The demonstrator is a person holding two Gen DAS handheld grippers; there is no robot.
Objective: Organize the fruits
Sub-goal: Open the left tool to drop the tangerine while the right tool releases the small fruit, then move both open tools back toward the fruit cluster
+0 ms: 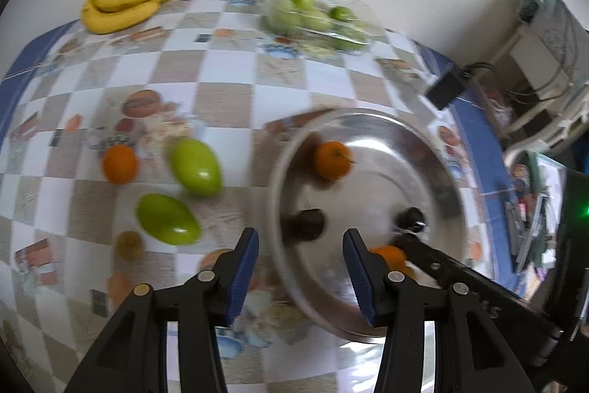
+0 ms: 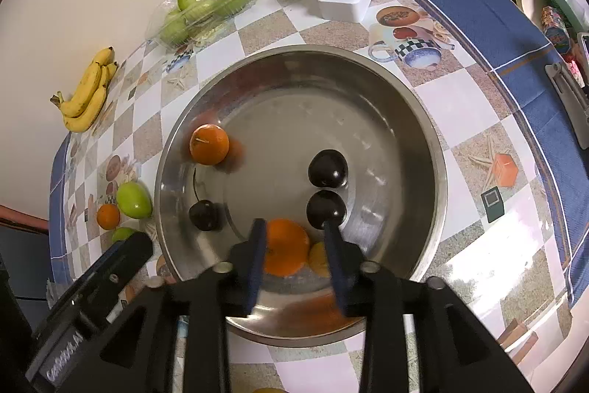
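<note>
**Fruit Goes Into the Steel Bowl, 1 Piece at a Time**

Going from the left across the desk (image 2: 475, 105), we see 1 bunch of bananas (image 2: 86, 94) by the wall, and nearer us 1 loose orange (image 1: 119, 164), 2 loose green mangoes (image 1: 196, 167) and 1 small brownish fruit (image 1: 129, 245), perhaps a kiwi, too blurred to name. Behind sits 1 clear plastic tray of green fruit (image 2: 206, 8). Right of these stands the steel bowl (image 2: 423, 135), holding 2 oranges and 3 dark round fruits (image 2: 327, 169); a yellowish shape beside the near orange (image 2: 285, 245) may be another piece or only a reflection.

Our left gripper (image 1: 300, 277) hangs over the bowl's left rim with its fingers (image 1: 241, 277) parted and nothing between them. Our right gripper (image 2: 296, 262) points down into the bowl with the near orange between its fingers (image 2: 254, 262); the pads look clear of the peel, so we judge it released rather than held.

We expect the oranges to be firm, light and prone to rolling on the slick steel, so we take them across the widest part. The mangoes look smooth and slippery; we would grip them across the short middle. The dark fruits look soft-skinned and want a gentle squeeze. We would lift the bananas near the stem.
</note>
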